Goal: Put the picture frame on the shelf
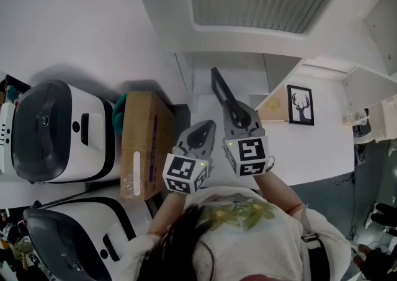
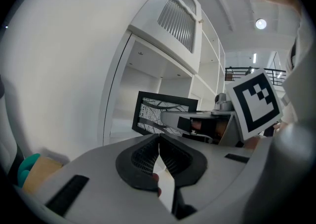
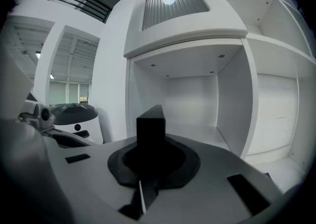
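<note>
Here the right gripper (image 3: pixel 150 161) is clenched on the black picture frame (image 3: pixel 149 129). It grips the frame by its lower edge, so the frame stands upright and edge-on above the jaw tips, in the air before the open compartment of the white shelf (image 3: pixel 232 94). The left gripper (image 2: pixel 159 156) hangs just beside it, jaws pressed together on nothing. A framed deer print (image 1: pixel 301 105) stands on a white ledge farther right.

Bright, even overhead light is washing out the white shelf (image 1: pixel 260 41), a ceiling lamp (image 2: pixel 260 23) is glaring, and fisheye vignetting is darkening and bending both gripper views' edges, with near foregrounds blurring.
</note>
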`<state>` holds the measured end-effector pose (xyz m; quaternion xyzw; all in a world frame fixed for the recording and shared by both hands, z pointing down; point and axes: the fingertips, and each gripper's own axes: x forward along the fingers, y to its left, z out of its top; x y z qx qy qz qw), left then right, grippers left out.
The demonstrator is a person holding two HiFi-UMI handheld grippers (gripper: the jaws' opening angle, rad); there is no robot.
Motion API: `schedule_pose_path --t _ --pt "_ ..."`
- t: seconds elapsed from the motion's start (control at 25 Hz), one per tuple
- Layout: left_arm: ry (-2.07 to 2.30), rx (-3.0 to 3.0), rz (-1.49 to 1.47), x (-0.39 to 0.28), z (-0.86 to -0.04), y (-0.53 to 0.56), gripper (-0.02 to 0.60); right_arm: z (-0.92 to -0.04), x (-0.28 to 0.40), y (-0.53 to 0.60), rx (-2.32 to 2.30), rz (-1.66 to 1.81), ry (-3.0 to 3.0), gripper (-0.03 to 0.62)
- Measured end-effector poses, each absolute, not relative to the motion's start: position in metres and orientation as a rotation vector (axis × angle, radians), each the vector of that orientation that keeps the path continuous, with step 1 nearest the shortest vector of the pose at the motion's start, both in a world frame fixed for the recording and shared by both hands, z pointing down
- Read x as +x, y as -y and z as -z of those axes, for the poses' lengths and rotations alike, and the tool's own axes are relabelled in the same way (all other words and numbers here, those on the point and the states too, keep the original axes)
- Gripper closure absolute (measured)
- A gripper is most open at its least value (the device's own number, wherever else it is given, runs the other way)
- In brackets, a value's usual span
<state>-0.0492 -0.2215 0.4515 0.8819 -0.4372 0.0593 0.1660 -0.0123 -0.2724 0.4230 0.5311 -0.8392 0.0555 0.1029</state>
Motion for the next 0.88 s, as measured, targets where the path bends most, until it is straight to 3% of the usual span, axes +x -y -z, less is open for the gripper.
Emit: schedule_pose_path --t 0.88 --pt "1.256 2.492 -0.164 -0.053 -0.456 0.224 0.551 -0.425 -0.021 0.293 1.562 -0.174 2.466 0.557"
